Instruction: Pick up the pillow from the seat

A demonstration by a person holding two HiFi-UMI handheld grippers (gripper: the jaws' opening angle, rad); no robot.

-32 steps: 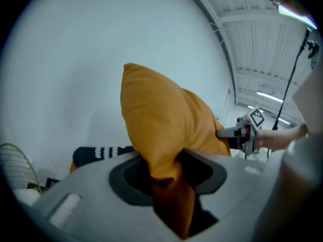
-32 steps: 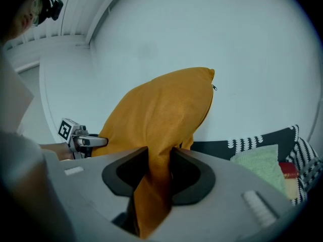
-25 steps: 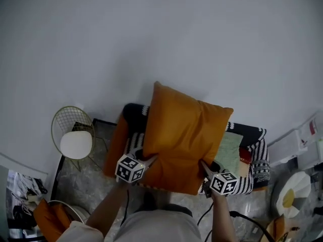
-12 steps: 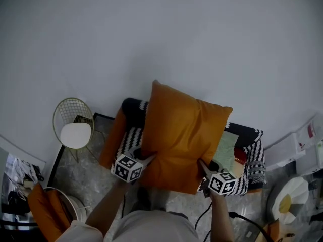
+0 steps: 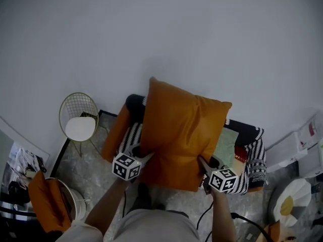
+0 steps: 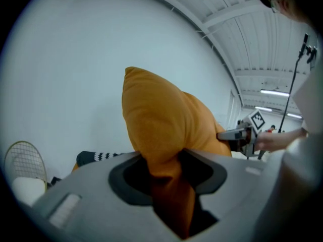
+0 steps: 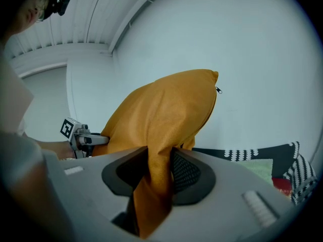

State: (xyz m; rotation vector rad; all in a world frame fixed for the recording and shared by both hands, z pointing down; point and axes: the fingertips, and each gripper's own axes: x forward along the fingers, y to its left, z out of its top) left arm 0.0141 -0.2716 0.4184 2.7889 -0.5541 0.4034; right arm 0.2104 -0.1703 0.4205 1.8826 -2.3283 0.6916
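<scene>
The orange pillow [image 5: 179,135], pinched at its near corners by the left claw [image 5: 144,158] and the right claw [image 5: 202,161], stands upright over the seat [image 5: 251,158] and fills the room between the two claws. A bare white wall [image 5: 161,34] rises just beyond the seat's far side, closing off that way. On the left, a second orange cushion [image 5: 115,135] leans against the seat, with a wire chair [image 5: 79,121] past it and a round basket [image 5: 68,201] draped in orange cloth nearer. On the right stand white boxes [image 5: 290,147], and a black cable [image 5: 222,217] trails on the near floor. Above the pillow the way is open.
</scene>
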